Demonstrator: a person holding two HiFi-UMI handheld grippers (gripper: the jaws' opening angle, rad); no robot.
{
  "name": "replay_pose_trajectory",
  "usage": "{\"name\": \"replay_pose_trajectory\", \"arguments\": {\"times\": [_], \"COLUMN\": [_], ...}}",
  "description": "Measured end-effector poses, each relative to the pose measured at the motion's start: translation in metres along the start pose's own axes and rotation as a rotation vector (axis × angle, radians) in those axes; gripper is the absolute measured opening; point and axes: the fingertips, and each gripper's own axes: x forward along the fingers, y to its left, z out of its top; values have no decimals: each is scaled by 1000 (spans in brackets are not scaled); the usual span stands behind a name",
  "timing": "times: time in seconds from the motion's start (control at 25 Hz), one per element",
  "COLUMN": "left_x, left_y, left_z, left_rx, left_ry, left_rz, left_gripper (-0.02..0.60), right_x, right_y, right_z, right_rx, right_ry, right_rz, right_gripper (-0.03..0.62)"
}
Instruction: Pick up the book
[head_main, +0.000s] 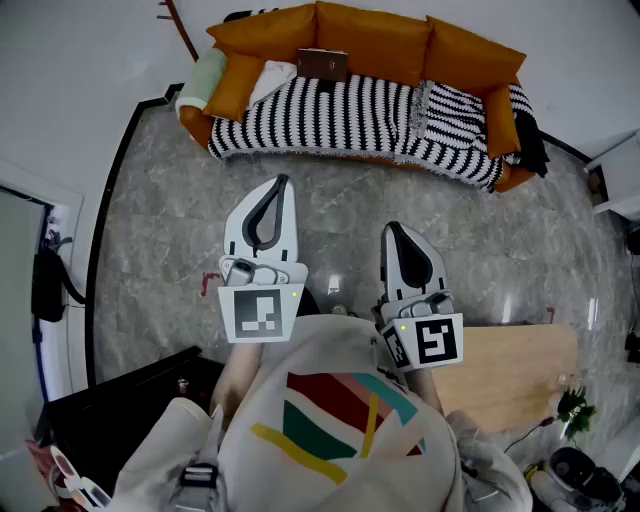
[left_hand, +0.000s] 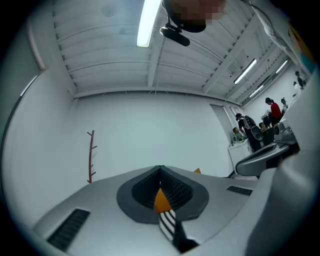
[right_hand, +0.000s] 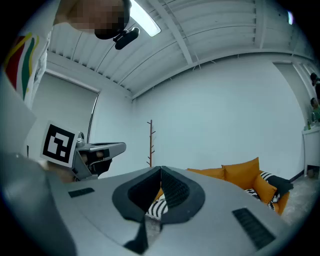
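Note:
The book (head_main: 322, 63) is dark brown and lies on the orange sofa (head_main: 380, 40), against the back cushions above the black-and-white striped cover (head_main: 340, 115). Both grippers are held level over the grey marble floor, well short of the sofa. My left gripper (head_main: 283, 181) points toward the sofa's left half, its jaws meeting at the tip (left_hand: 160, 169) with nothing between them. My right gripper (head_main: 391, 229) sits lower and to the right, jaws also closed and empty (right_hand: 161, 170). The book is hidden in both gripper views; only slivers of the sofa (right_hand: 240, 172) show.
A light wooden table (head_main: 510, 370) stands at the lower right, with a small plant (head_main: 570, 405) on its edge. Dark furniture (head_main: 110, 400) is at the lower left. A thin wooden coat stand (right_hand: 150, 142) leans by the white wall. Several people (left_hand: 272, 112) stand far off to the right.

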Motion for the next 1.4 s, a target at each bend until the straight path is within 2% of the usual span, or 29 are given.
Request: {"name": "replay_pose_trajectory", "arguments": {"times": [0.48,0.72,0.96,1.12,1.4], "left_x": [-2,-1,33,61,138], "left_y": [26,42,46,48,102], "left_z": [-13,-24,-30,-57,-71], "left_rx": [7,-30,-64,-49,-87], "left_ry": [41,56,36,78,73], "left_rz": [40,57,29,-25,-25], "left_gripper": [-5,-6,-6,-6,-6], "right_x": [12,19,52,82,169], "right_y": [14,16,-1,-8,-27], "right_z": [-3,-28,-27,-44,-36], "right_rx": [9,70,57,70,48], "right_ry": [-10,54,64,112,144], "right_rz": [34,53,32,19,24], "right_gripper": [12,12,12,14,12]}}
